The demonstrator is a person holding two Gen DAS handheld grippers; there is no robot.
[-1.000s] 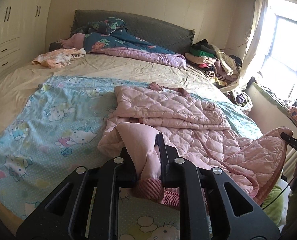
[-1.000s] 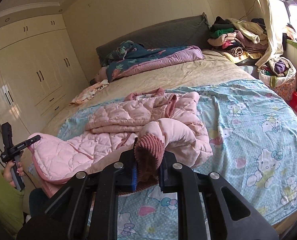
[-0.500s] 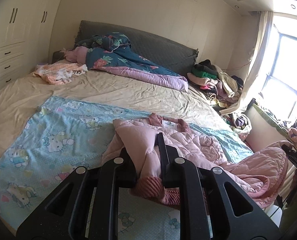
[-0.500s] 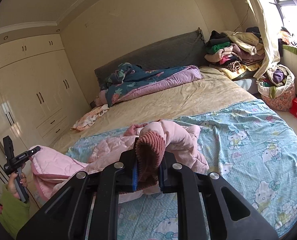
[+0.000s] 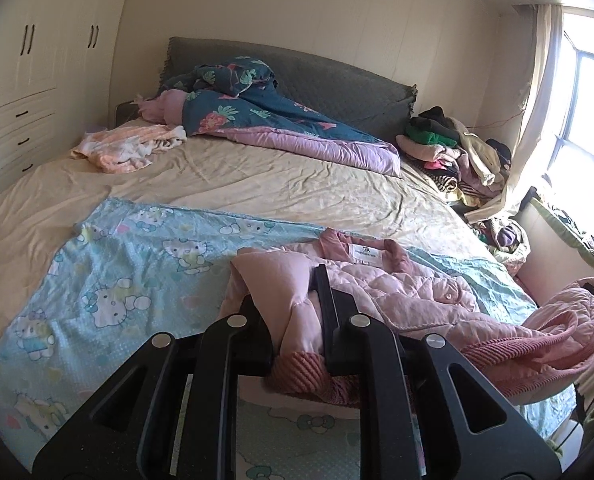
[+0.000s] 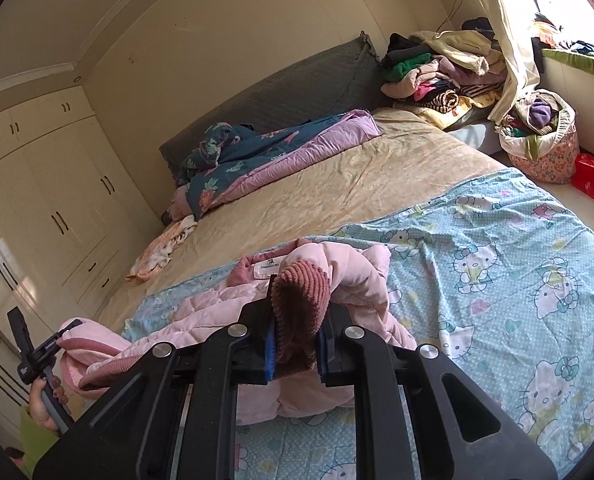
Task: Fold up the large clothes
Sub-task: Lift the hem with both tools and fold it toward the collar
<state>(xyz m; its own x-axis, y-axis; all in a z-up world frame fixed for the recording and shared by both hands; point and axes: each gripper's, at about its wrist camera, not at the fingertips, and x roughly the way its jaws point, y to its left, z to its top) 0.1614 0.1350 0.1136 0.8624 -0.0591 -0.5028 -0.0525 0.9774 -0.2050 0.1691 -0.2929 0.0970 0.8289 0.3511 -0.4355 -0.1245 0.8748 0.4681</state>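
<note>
Folding barely begun: pink quilted jacket point(image 5: 401, 292) lies bunched on the Hello Kitty sheet point(image 5: 129, 280), left gripper point(image 5: 299, 328) and right gripper point(image 6: 297, 336) each pinching a ribbed cuff, sleeves unfolded

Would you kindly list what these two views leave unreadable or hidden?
- Collar label on the pink quilted jacket: print too small, both views.
- Right claw: sleeve cuff hides its fingertips.
- Left wrist view: claw frame covers the jacket's near edge.
</note>
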